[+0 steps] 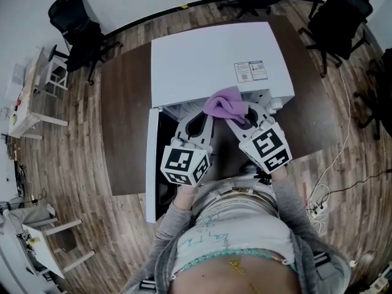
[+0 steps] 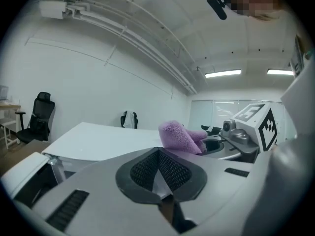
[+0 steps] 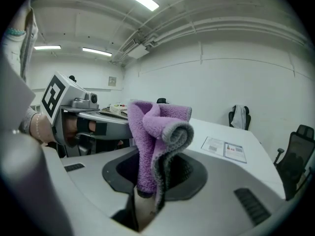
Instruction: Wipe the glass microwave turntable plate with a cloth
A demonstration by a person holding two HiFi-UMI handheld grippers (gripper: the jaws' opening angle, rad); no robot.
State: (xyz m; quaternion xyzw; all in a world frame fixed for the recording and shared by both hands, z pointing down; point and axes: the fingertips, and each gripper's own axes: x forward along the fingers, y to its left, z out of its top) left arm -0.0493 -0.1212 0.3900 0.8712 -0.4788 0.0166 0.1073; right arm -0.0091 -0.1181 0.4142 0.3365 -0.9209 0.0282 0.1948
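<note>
the purple cloth (image 3: 153,141) stands clamped between the right gripper's (image 3: 146,196) jaws.

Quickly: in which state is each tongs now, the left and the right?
Left tongs: closed, nothing seen between them.
Right tongs: closed on the purple cloth.

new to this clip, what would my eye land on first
The purple cloth, pinched in the right gripper, stands out over the front edge of the white microwave on the dark table. The left gripper sits alongside it, jaws together.
</note>
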